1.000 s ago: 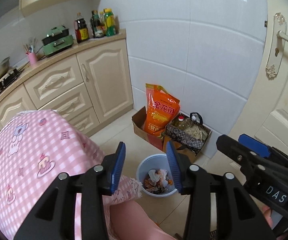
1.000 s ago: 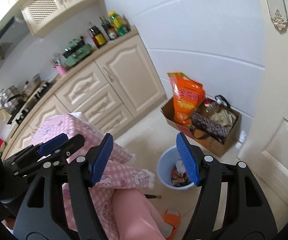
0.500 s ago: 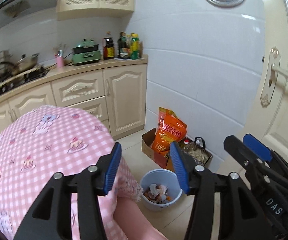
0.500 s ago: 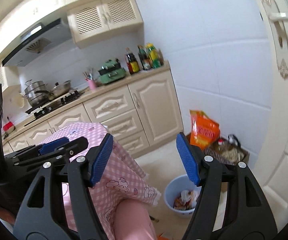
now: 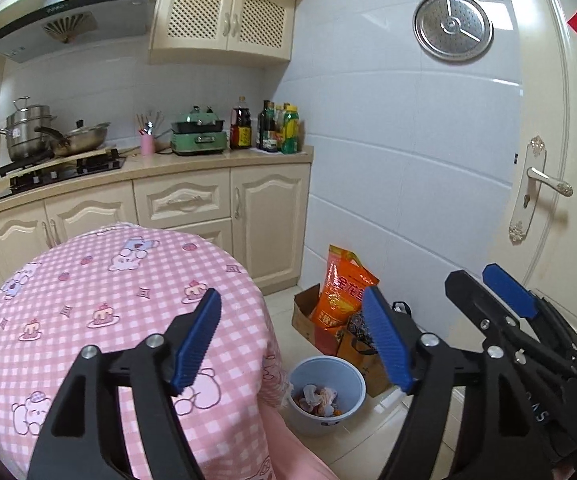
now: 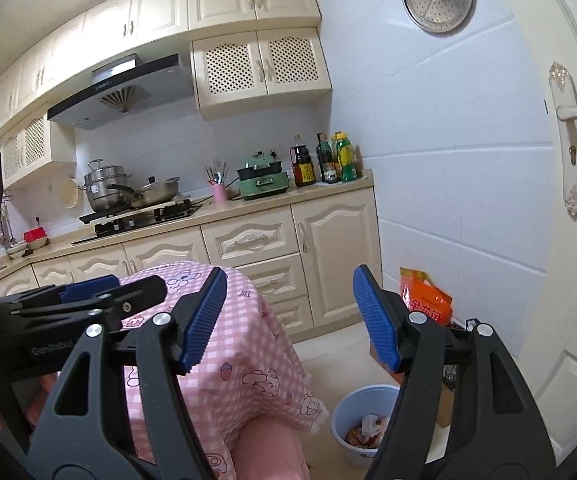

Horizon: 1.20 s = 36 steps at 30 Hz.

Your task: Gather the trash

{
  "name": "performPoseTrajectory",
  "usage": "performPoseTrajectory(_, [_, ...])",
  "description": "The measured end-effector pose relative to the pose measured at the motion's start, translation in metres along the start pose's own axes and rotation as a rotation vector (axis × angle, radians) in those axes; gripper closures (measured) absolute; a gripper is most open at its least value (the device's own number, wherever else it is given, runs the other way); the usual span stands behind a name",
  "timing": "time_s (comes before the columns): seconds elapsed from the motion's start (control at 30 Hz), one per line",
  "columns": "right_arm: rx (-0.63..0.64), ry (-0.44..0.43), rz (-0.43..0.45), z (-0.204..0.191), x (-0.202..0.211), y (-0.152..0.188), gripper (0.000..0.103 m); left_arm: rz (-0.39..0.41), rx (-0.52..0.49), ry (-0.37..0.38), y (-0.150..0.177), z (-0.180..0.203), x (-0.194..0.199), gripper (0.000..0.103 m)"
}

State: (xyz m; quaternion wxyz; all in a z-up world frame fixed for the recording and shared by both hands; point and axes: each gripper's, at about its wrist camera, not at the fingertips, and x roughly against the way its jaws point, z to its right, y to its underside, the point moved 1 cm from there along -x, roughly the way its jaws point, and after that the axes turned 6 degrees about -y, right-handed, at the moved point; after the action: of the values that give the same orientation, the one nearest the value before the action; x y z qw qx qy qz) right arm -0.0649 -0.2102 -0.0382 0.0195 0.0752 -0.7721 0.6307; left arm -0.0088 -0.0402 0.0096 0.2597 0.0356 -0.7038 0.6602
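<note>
both sets of jaws empty: left gripper [image 5: 292, 344] spreading wider, right gripper [image 6: 286, 320] spread; scan the pink-clothed table [image 5: 100, 280] for scraps, then carry them low over the blue bin [image 5: 326, 376]

A pale blue bin [image 5: 326, 390] stands upright on the tiled floor, just beside the pink-checked tablecloth's hem. Crumpled trash [image 5: 317, 397], white, pink and orange, lies in its bottom, well below the rim.

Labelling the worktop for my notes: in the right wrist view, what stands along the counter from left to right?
Steamer pot → frying pan → pink utensil cup → green cooker → dark sauce bottle → green bottle.
</note>
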Motion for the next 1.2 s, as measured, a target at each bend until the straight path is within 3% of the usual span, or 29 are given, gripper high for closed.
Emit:
performPoseTrajectory(0.57, [0.002, -0.013, -0.010, -0.018, 0.008, -0.009, 0.035, 0.049, 0.014, -0.096, -0.004, -0.009, 0.020, 0.021])
performPoseTrajectory(1.2, [-0.018, -0.007, -0.068, -0.012, 0.001, -0.001, 0.034, 0.016, 0.029, -0.099, 0.002, -0.010, 0.013, 0.018])
